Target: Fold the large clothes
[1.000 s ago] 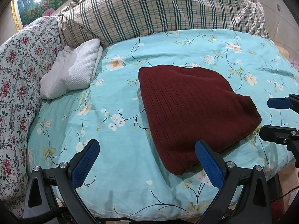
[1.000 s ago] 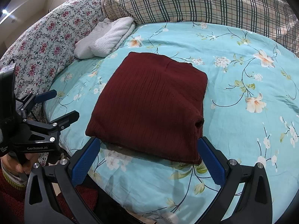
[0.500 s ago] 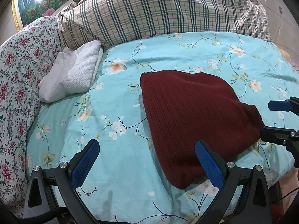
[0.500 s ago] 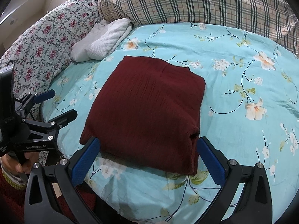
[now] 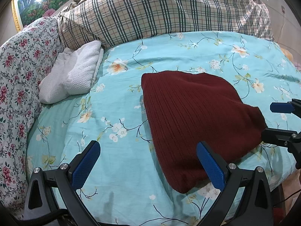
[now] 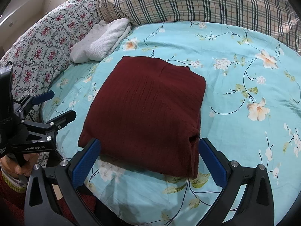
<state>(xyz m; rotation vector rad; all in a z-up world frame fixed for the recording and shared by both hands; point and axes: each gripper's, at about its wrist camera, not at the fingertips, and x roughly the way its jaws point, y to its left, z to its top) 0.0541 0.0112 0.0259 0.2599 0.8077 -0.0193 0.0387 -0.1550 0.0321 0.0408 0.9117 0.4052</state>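
A dark red ribbed knit garment [image 5: 195, 120] lies folded into a thick rectangle on the turquoise floral bedspread [image 5: 116, 101]; it also shows in the right wrist view [image 6: 148, 109]. My left gripper [image 5: 148, 162] is open and empty, above the sheet at the garment's near left corner. My right gripper [image 6: 148, 156] is open and empty, its blue pads straddling the garment's near edge without touching it. The right gripper shows at the right edge of the left wrist view [image 5: 282, 120]. The left gripper shows at the left of the right wrist view [image 6: 54, 105].
A folded white textured towel [image 5: 73, 75] lies at the back left of the bed. A plaid quilt [image 5: 165, 11] is heaped along the back. A floral pillow [image 5: 17, 71] is at the left. The bed's front edge is just below both grippers.
Both grippers have moved a little forward and down toward the folded garment, which now sits lower and closer in both views. The garment has not moved on the bed.
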